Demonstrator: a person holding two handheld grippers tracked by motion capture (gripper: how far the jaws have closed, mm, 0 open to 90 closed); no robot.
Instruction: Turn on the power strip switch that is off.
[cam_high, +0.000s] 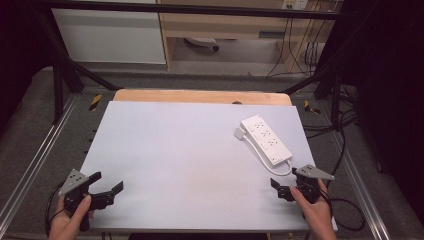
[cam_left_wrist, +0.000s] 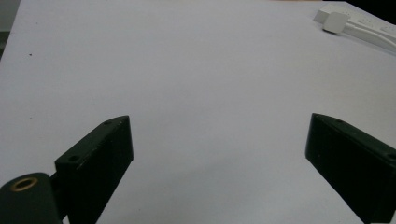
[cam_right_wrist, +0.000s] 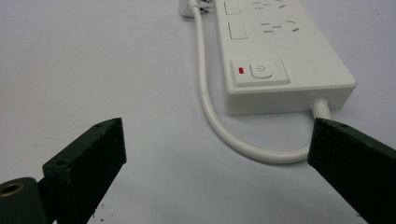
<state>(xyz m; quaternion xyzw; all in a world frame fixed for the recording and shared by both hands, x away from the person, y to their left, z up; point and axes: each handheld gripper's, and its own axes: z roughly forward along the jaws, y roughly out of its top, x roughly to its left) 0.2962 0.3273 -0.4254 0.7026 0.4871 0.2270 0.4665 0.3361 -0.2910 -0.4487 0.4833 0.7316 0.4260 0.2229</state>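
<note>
A white power strip (cam_high: 265, 138) lies flat on the right half of the pale surface (cam_high: 175, 160), set at a slant with its near end pointing toward the person's right hand. Its white cord (cam_right_wrist: 219, 126) leaves that near end, bends in a loop on the surface and runs back along the strip's side to the plug (cam_high: 240, 133), which lies at the far end just beside the strip. In the right gripper view the near end shows a switch (cam_right_wrist: 260, 71) with a small red mark next to it.

The right gripper (cam_high: 290, 182) sits at the near right edge of the surface, just short of the cord's loop. Its fingers (cam_right_wrist: 88, 161) are spread wide apart and hold nothing; the cord's bend lies ahead of them, near one finger.

The left gripper (cam_high: 106, 184) is at the near left corner, well apart from the strip. Its fingers (cam_left_wrist: 100, 158) are also spread wide with only bare surface between them.
</note>
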